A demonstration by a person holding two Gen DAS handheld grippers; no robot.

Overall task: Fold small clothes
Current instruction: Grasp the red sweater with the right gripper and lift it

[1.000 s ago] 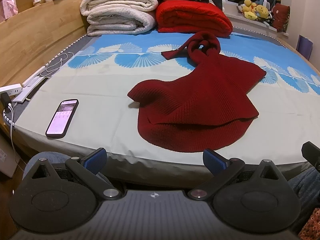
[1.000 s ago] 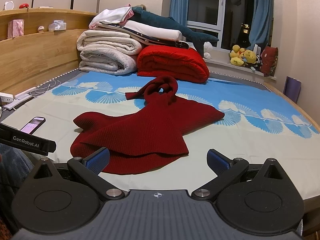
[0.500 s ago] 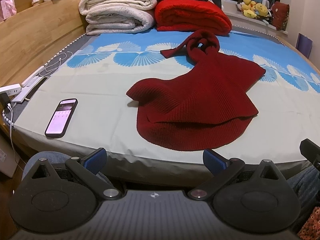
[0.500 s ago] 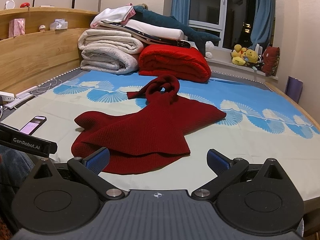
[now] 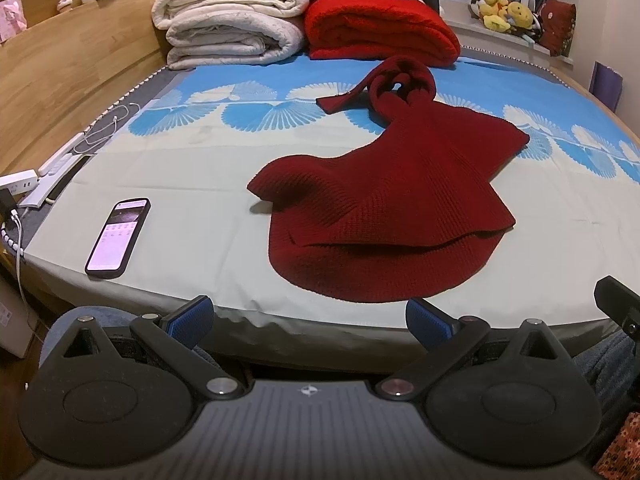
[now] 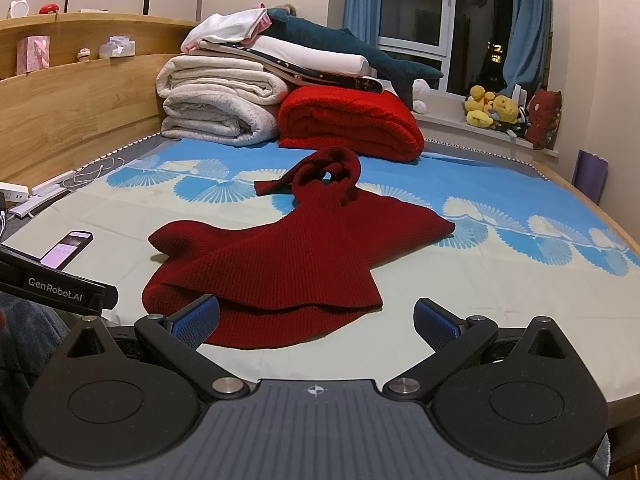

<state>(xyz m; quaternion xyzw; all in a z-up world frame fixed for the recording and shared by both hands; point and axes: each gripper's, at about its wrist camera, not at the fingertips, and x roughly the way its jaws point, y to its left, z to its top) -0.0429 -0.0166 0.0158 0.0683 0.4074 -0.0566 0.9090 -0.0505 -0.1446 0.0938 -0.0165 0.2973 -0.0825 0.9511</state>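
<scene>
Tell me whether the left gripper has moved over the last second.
Yes, slightly. The left gripper has tilted down or crept forward: the folded blankets now sit higher in its view.

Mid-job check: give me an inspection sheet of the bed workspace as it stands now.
Surface: bed sheet, pale with blue fan print.
Job's things: dark red knit garment, crumpled, unfolded, near front edge.
Clutter: phone, screen lit, left of garment.
Grippers: left gripper and right gripper both open, empty, short of the garment.
Cables: white cable and power strip at left edge.
Surroundings: folded blankets, red blanket, plush toys on sill.
</scene>
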